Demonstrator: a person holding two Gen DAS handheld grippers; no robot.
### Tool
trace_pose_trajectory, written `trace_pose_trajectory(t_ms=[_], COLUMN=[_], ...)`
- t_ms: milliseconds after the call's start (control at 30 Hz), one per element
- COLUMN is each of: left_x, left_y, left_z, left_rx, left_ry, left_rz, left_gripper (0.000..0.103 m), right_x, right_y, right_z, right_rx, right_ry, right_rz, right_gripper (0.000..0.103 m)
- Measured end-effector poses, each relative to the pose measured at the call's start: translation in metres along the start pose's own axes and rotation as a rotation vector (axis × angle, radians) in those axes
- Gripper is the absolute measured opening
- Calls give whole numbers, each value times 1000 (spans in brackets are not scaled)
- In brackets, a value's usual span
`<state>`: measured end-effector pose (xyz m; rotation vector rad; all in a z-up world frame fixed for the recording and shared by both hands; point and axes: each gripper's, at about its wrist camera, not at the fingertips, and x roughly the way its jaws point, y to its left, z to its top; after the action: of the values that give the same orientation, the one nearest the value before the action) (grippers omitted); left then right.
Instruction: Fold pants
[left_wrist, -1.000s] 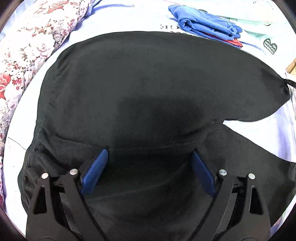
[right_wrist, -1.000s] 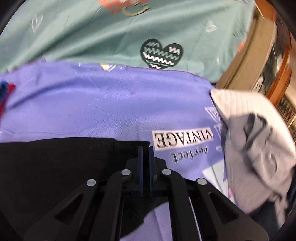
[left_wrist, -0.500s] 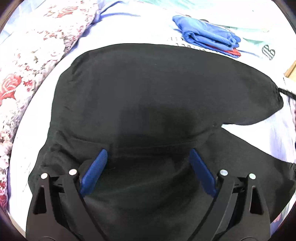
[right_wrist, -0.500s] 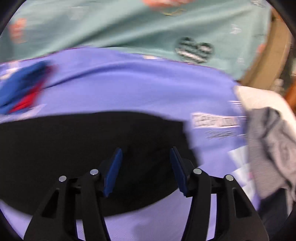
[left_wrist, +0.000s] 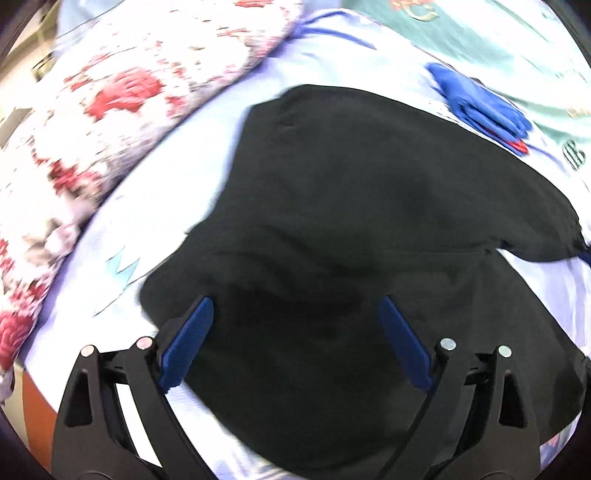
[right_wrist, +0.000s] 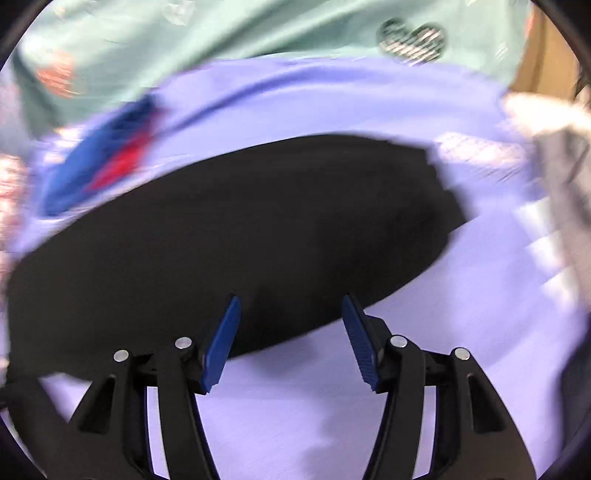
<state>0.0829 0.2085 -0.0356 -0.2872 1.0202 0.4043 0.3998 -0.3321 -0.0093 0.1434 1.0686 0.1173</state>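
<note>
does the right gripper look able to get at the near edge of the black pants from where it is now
Probably yes. The right gripper is open, and the edge of the black pants runs right between its fingers on the lilac sheet, with nothing lying over it. The view is blurred, so its height above the cloth is unclear.

The pants (left_wrist: 369, 206) are plain black, with no print showing. The sheet (right_wrist: 461, 332) under them is pale lavender with a small teal zigzag motif (left_wrist: 122, 267) near one edge. A quilt (left_wrist: 92, 110) is white with red and grey-mauve flowers. The folded garment (left_wrist: 480, 103) is royal blue with a red edge. The far cloth (right_wrist: 221, 33) is mint green with a dark heart (right_wrist: 410, 38) striped in white zigzags. Each hand-held gripper, left (left_wrist: 295, 339) and right (right_wrist: 291, 339), is black with blue pads (right_wrist: 221, 343).
</note>
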Motion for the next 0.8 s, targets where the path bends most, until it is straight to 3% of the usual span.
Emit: trace_pose_trajectory(t_ms=[100,200,400,433,533,567,600,667,767,800], left_x=[-1,-4,-6,-6,-3,-3,-3,-2,-1,0], left_y=[23,29,20,20,20,20,20,21,24,25], left_z=[-4,-10,-18,-18,-16,-17,-16,-15,-13,-12], left_rx=[-55,-88,-19,-22,-34,-34,-33,-32,-41,-46], left_ry=[4,1,-17,-16,-14,-13,-12,-13,-11,-10], left_rz=[3,-35,-5,-9,-21,-23,-25,-28,-31,-34], left_gripper=[93,93,93,93,93,93,93,93,93,93], right_x=[-7,6,8,9,16,18,19,18,4,4], right_y=[28,33,32,36,41,41,39,34,35,36], right_z=[-21,-34,-32,-33,-24,-22,-21,-19,-12,-11], right_rx=[-36,15,109,107,102,101,107,123,76,70], right_ry=[51,124,83,77,64,59,56,42,-43,-33], right_rz=[125,164,204,198,174,162,154,158,73,71], right_gripper=[61,63,61,58,30,13,7,3,2,2])
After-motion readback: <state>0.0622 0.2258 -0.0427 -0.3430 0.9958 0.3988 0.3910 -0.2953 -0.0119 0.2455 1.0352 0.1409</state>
